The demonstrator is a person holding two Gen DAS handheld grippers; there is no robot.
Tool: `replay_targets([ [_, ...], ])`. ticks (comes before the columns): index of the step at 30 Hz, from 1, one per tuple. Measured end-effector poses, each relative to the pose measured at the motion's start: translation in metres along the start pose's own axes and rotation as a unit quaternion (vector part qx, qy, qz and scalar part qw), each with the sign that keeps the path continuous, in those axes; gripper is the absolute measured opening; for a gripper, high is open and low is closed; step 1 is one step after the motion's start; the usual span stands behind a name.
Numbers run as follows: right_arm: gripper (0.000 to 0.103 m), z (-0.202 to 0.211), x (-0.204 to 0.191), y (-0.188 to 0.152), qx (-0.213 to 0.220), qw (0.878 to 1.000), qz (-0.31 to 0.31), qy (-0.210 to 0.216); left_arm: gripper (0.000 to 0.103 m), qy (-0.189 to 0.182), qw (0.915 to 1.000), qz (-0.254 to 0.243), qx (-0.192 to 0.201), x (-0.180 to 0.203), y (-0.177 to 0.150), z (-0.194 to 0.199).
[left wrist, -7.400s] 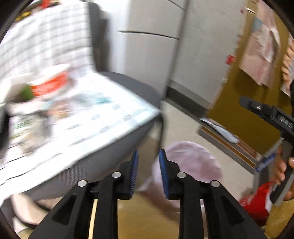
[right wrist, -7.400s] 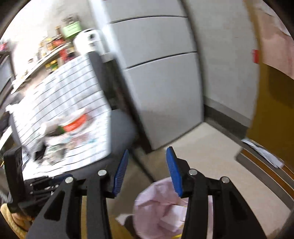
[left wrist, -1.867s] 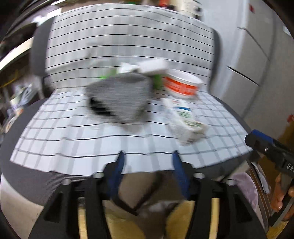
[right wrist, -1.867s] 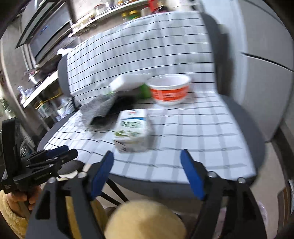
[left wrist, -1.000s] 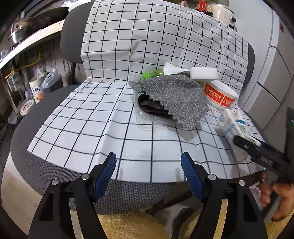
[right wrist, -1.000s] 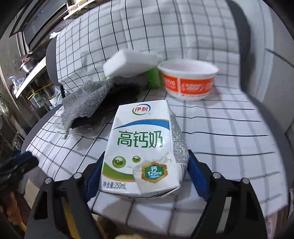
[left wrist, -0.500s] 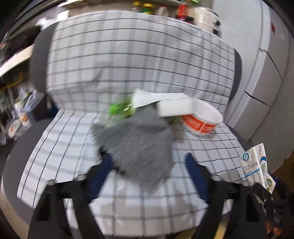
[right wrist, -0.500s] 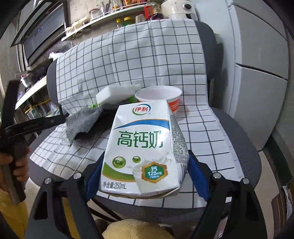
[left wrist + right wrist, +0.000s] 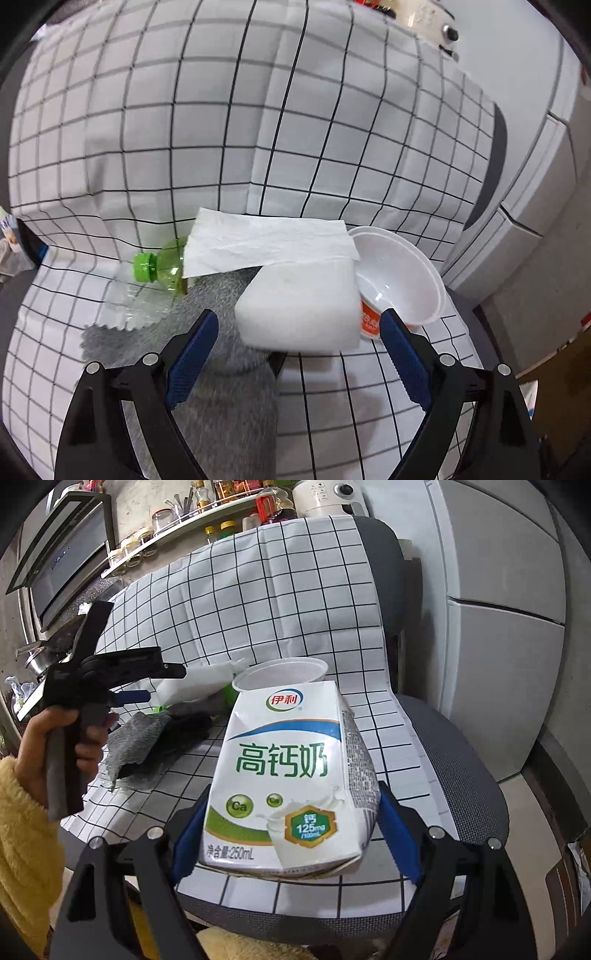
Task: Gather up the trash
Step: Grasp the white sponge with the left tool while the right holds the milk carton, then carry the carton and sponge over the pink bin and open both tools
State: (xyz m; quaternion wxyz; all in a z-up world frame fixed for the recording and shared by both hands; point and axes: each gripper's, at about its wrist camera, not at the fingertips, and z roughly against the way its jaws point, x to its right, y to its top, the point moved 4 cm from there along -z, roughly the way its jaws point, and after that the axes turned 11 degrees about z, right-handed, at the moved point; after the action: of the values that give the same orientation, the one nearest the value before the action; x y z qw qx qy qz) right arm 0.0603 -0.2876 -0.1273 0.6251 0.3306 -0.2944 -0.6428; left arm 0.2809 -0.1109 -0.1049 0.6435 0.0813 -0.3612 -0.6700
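My right gripper (image 9: pixel 293 840) is shut on a white and green milk carton (image 9: pixel 288 775) and holds it above the chair seat. My left gripper (image 9: pixel 295 350) is open, its jaws wide on either side of a white sponge block (image 9: pixel 299 306) without touching it. A paper tissue (image 9: pixel 266 240) lies over the sponge and a green-capped plastic bottle (image 9: pixel 159 266). A white and orange bowl (image 9: pixel 399 277) stands right of the sponge. A grey cloth (image 9: pixel 229 398) lies under the pile. The left gripper also shows in the right wrist view (image 9: pixel 129 683).
The trash lies on an office chair covered with a white checked cloth (image 9: pixel 295 110). A grey cabinet (image 9: pixel 498 627) stands to the right. A shelf with jars and bottles (image 9: pixel 207 502) runs behind the chair. The chair's seat edge (image 9: pixel 461 775) is on the right.
My left gripper has moved in close to the sponge, which now lies between its open jaws. My right gripper still holds the milk carton, lifted off the seat a second ago.
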Motion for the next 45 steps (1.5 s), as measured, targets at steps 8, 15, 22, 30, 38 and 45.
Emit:
replay_targets([
  [8, 0.081, -0.002, -0.001, -0.002, -0.004, 1.0, 0.003, 0.004, 0.064, -0.026, 0.9996, 0.005, -0.001, -0.003, 0.001, -0.006],
  [15, 0.081, 0.02, -0.006, -0.001, 0.012, 1.0, -0.002, 0.006, 0.063, -0.067, 0.9941, -0.055, 0.065, 0.016, -0.039, 0.068],
  [22, 0.081, 0.046, -0.011, -0.014, 0.014, 1.0, -0.001, -0.002, 0.063, -0.075, 0.9887, -0.092, 0.091, 0.016, -0.128, 0.127],
  [30, 0.081, 0.077, -0.016, -0.047, -0.004, 0.999, 0.005, -0.041, 0.064, -0.063, 0.9893, -0.098, 0.089, 0.0, -0.198, 0.147],
  [38, 0.081, 0.117, 0.014, -0.08, -0.018, 0.994, -0.021, -0.106, 0.064, -0.113, 0.9805, -0.147, 0.066, 0.041, -0.232, 0.152],
  [45, 0.082, 0.144, 0.064, -0.122, -0.057, 0.982, -0.065, -0.17, 0.064, -0.166, 0.9664, -0.195, 0.029, 0.102, -0.26, 0.138],
])
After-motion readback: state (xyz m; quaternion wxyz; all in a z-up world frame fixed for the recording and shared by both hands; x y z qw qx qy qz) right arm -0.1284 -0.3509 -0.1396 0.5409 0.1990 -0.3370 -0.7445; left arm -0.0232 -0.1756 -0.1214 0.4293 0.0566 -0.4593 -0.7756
